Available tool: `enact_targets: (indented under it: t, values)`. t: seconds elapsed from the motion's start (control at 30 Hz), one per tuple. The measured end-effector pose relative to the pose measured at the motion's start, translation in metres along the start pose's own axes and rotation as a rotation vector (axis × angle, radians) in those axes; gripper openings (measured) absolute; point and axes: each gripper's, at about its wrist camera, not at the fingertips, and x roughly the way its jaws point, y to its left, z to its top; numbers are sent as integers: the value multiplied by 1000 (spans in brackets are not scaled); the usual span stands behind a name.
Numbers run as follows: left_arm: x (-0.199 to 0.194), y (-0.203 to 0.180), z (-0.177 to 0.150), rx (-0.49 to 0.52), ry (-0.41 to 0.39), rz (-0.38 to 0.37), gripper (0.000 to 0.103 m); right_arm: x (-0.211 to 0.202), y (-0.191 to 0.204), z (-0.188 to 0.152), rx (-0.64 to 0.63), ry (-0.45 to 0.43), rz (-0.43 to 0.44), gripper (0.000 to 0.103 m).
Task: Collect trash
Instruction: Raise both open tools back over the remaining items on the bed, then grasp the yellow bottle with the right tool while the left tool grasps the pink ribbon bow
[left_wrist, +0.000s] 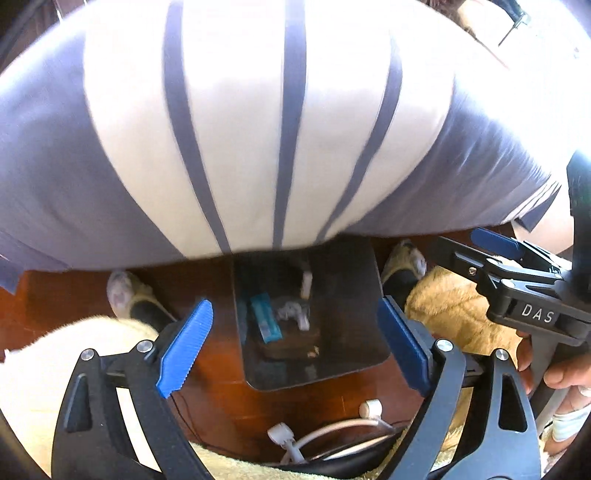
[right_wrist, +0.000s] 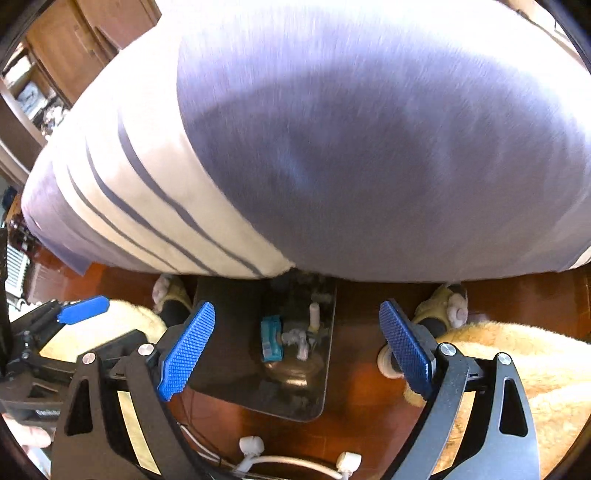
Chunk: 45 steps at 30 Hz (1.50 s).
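Note:
A dark rectangular bin (left_wrist: 369, 295) (right_wrist: 221, 332) stands on the wooden floor, straight below both grippers. Inside it lie a blue wrapper (left_wrist: 266, 317) (right_wrist: 271, 339), crumpled white paper (left_wrist: 291, 310) (right_wrist: 295, 338), a small white tube (left_wrist: 306, 282) (right_wrist: 314, 314) and something brown underneath. My left gripper (left_wrist: 295, 347) hangs above the bin, open, with nothing between its blue pads. My right gripper (right_wrist: 295, 347) is also open and empty over the bin. Each gripper shows at the edge of the other's view.
The person's striped white and grey-blue shirt (left_wrist: 258, 129) fills the upper half of both views. Slippered feet (left_wrist: 122, 291) (right_wrist: 450, 306) stand either side of the bin. Fluffy cream fabric (left_wrist: 454, 306) (right_wrist: 517, 354) flanks it. White cables and plugs (left_wrist: 332, 424) (right_wrist: 258, 454) lie on the floor nearby.

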Motion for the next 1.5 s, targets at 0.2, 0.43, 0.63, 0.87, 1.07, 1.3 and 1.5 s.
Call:
enact_targets:
  t: [0.2,0.43,0.63,0.87,1.07,1.3,1.5]
  values:
    - [-47,0,21,2,-135,15,86,-49,-1,21,-14,-143,-11,92]
    - [-90,0,52,22,-270,44,89,-99,0,54,-53,-304,-30,98]
    - [-121,4,89,32,-371,77,91,-120,0,86,-86,-389,-59,98]
    - [-133,8,126,34,-446,121,94,-124,1,128,-112,-420,-92,98]
    - [-127,20,158,27,-462,133,95,-112,7,158,-137,-416,-115,98]
    - [-96,35,199,14,-429,134,95,-87,8,196,-134,-410,-121,98]
    - [-69,33,226,32,-392,113,95,-59,3,232,-109,-400,-132,98]
